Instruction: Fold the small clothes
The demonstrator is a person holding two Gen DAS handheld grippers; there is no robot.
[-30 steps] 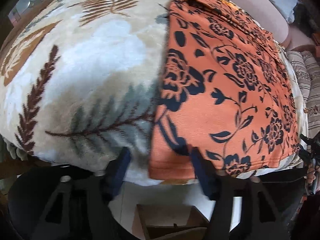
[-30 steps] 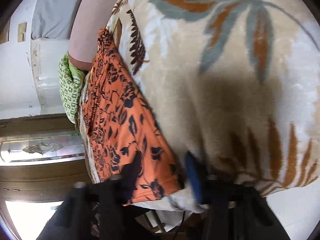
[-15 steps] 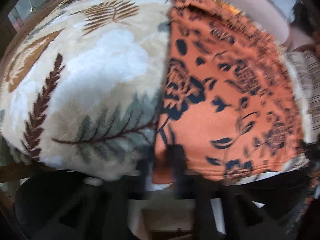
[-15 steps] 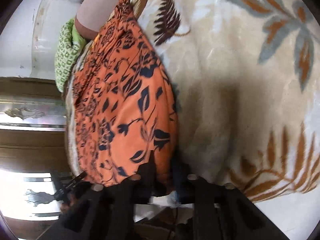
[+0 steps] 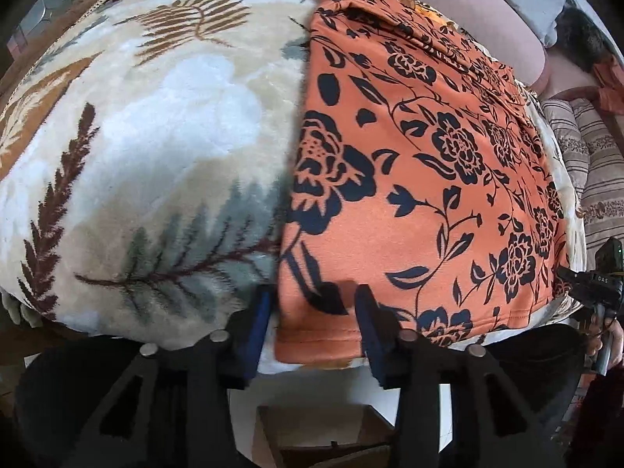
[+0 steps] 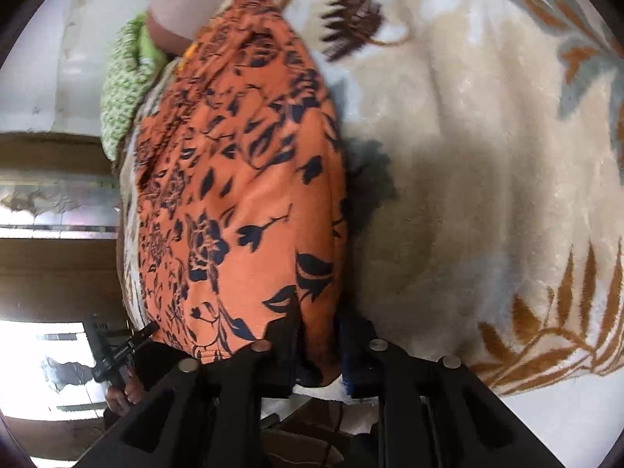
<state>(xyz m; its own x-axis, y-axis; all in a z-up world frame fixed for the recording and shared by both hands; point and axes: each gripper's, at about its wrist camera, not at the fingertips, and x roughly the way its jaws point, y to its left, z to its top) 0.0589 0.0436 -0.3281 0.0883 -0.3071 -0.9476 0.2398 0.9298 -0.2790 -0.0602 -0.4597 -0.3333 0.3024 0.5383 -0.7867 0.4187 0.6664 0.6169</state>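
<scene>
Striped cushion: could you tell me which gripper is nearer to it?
Right. The right gripper, jaws opening, is at the orange garment's corner nearest the striped cushion; the left gripper, also opening, straddles the opposite corner.

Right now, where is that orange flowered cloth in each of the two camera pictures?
Left wrist view: the orange flowered cloth fills the right half, its near corner between the fingers.
Right wrist view: the orange flowered cloth runs down the left-centre, its near corner between the fingers.
Shared landmark: the cream leaf-patterned blanket beneath it.
</scene>
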